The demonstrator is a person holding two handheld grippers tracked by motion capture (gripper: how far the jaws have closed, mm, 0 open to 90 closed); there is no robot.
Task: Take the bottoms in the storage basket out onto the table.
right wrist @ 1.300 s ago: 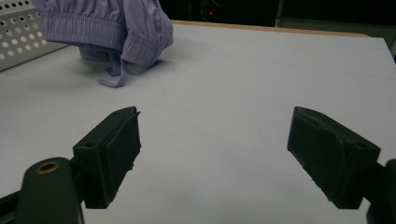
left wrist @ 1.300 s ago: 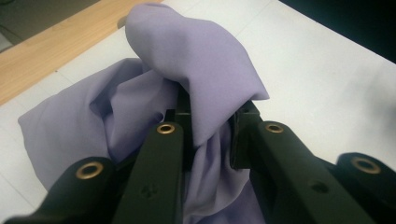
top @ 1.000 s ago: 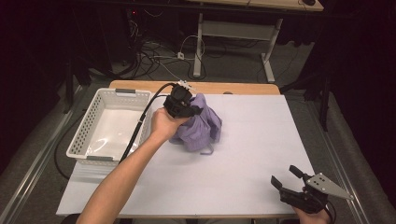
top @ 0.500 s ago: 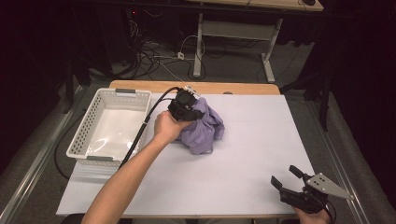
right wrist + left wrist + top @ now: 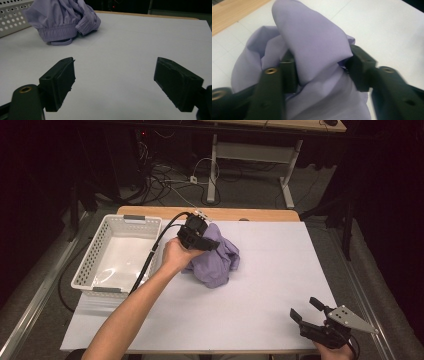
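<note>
the lilac garment (image 5: 216,260) lies bunched on the white counter (image 5: 270,285) just beside the white basket (image 5: 115,255). the left gripper (image 5: 319,67) has just been opening its fingers, a fold of cloth between them. the right gripper (image 5: 113,80) hovers near the counter's front corner, fingers wide apart, holding nothing

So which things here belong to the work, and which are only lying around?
In the work:
- lilac garment
- left gripper, jaws just opening, a fold between them
- white basket, next to the garment

Lying about:
- right gripper, open, over bare table
- cables on the floor
- desk frame
</note>
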